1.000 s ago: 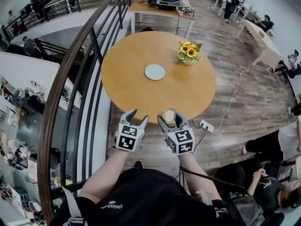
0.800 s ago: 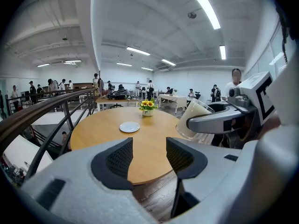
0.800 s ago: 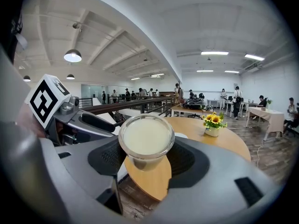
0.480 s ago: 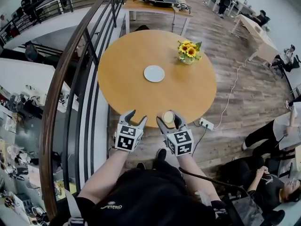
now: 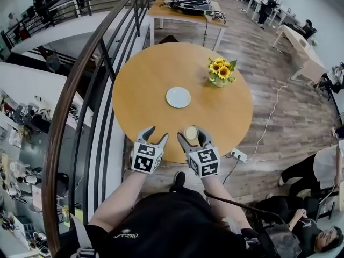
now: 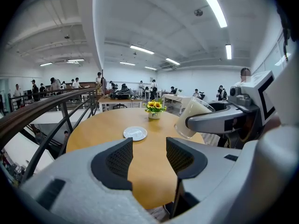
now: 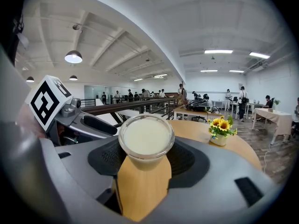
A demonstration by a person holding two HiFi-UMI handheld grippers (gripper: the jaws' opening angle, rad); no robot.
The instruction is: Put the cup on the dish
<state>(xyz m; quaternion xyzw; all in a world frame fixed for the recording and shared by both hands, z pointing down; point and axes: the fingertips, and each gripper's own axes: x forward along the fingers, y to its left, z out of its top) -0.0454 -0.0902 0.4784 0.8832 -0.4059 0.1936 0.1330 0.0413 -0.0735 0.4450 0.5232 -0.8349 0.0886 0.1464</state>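
Note:
A clear cup (image 5: 191,132) (image 7: 145,140) with a pale cream filling sits upright between the jaws of my right gripper (image 5: 190,135) (image 7: 145,160), which is shut on it above the near edge of the round wooden table (image 5: 150,85). The left gripper view shows the same cup (image 6: 192,118) at the right, held off the tabletop. A small white dish (image 5: 178,97) (image 6: 135,133) lies flat near the table's middle, well beyond the cup. My left gripper (image 5: 152,137) (image 6: 148,158) stands open and empty beside the right one, at the table's near edge.
A pot of sunflowers (image 5: 221,72) (image 7: 219,130) stands on the table to the right of the dish. A dark metal railing (image 5: 94,85) curves along the table's left side. A power strip (image 5: 237,155) and cable lie on the wooden floor at the right.
Both grippers and the held cup have come slightly forward, so the table and dish sit nearer. The jaws hold the same states.

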